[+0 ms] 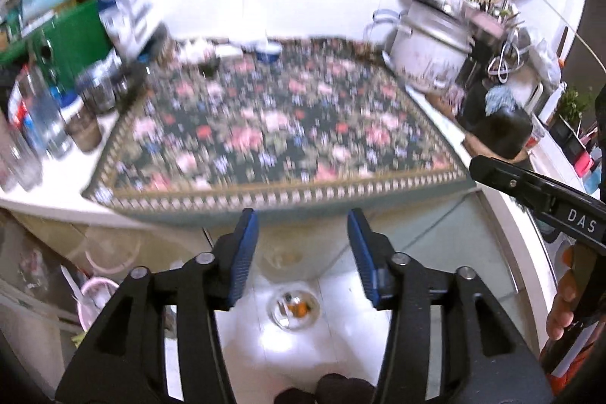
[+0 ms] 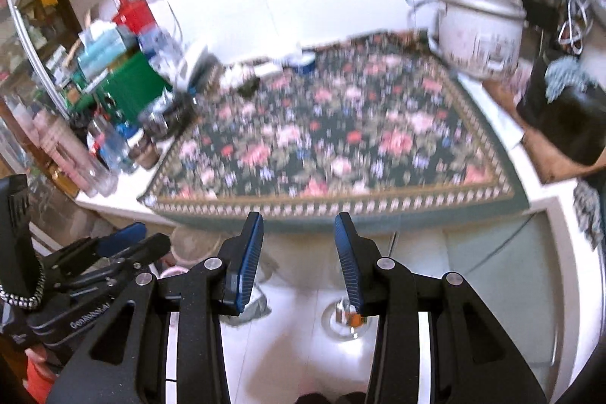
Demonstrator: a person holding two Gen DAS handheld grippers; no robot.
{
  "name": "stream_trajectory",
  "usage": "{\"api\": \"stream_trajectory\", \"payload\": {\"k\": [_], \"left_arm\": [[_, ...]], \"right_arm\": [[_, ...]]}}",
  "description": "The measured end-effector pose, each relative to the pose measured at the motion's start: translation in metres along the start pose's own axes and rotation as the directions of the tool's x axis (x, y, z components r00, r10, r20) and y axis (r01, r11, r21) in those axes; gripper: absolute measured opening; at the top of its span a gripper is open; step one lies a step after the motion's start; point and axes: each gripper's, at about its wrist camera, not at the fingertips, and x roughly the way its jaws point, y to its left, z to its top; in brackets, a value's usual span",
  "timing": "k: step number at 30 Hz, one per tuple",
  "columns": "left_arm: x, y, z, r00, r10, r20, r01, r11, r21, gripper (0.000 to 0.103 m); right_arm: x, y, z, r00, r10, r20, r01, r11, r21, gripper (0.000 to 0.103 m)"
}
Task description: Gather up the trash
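Note:
A table under a dark floral cloth fills both blurred views. At its far edge lie a small blue-and-white cup, something white and crumpled and a small dark item. On the white floor below stands a clear round container holding orange and brown scraps. My left gripper hovers open before the table's near edge, nothing between its blue pads. My right gripper is also open and empty. Each gripper shows at the edge of the other's view.
Bottles and jars and a green box crowd the table's left side. A white rice cooker stands at the back right, a black bag beside it. A pink bucket sits under the table.

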Motion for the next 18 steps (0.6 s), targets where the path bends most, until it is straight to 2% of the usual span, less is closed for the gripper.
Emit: {"api": "stream_trajectory", "payload": {"k": [3,8,12,18], "left_arm": [[-0.013,0.003,0.015,0.999,-0.001,0.048,0.001,1.000,-0.006,0.062],[-0.011,0.009,0.048,0.995,0.034,0.093,-0.035,0.999,0.003,0.068],[0.005,0.013,0.077,0.990,0.085,0.114,-0.083,0.996,-0.022,0.069],[0.037,0.020,0.127,0.986,0.116,0.117,-0.105,0.990,-0.095,0.069]], "right_arm": [[-0.007,-0.002,0.017,0.999,-0.013,0.040,0.013,1.000,-0.007,0.036],[0.000,-0.015,0.048,0.995,-0.024,0.101,0.024,1.000,0.001,0.048],[0.012,-0.029,0.076,0.994,0.010,0.107,-0.009,1.000,-0.011,0.048],[0.041,-0.044,0.125,0.995,0.068,0.074,-0.062,0.994,-0.086,0.048]]}}
